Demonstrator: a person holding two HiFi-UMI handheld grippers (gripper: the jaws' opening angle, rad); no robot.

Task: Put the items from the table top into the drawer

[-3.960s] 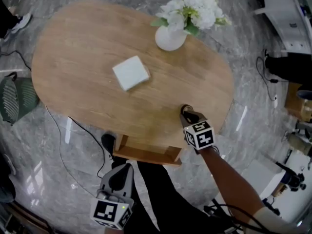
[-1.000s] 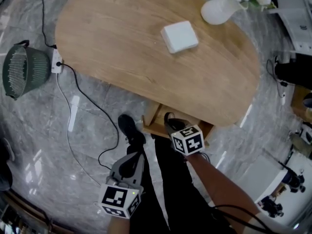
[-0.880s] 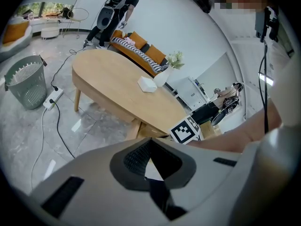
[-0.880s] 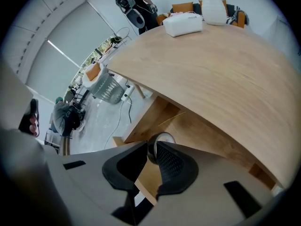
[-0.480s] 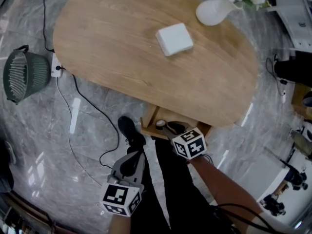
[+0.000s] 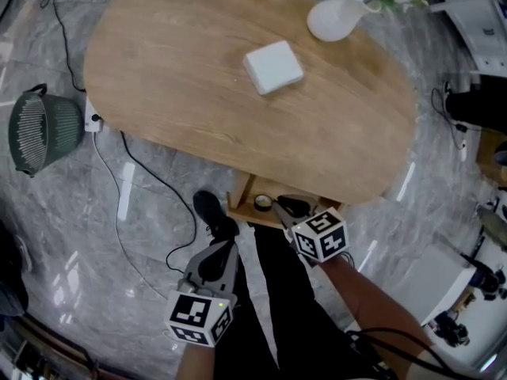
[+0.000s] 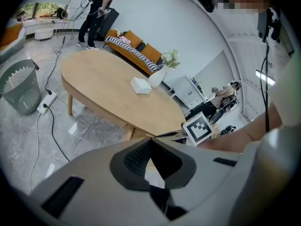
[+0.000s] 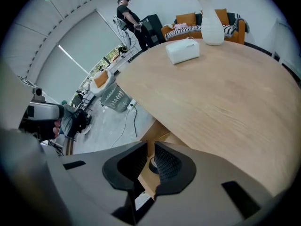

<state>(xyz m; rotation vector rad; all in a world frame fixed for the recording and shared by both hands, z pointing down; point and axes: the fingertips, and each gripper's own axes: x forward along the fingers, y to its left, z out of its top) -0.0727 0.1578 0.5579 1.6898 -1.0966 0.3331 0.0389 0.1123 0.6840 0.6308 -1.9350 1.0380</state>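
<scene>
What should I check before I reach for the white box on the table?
1. The drawer is open: ok.
2. The round item lies in the drawer: ok.
3. The right hand-held gripper is empty, jaws just been closing: ok.
4. Right jaws wide enough for the white box: not ok, narrow gap.
5. White box free, apart from the vase: ok.
6. The left hand-held gripper is empty, jaws together: ok.

No writing, brand name, number or sign is showing legibly anywhere. The cubes on the left gripper (image 6: pixel 212 260) and the right gripper (image 6: pixel 287 206) are showing only black-and-white square marker patterns, carrying no letters or digits.
</scene>
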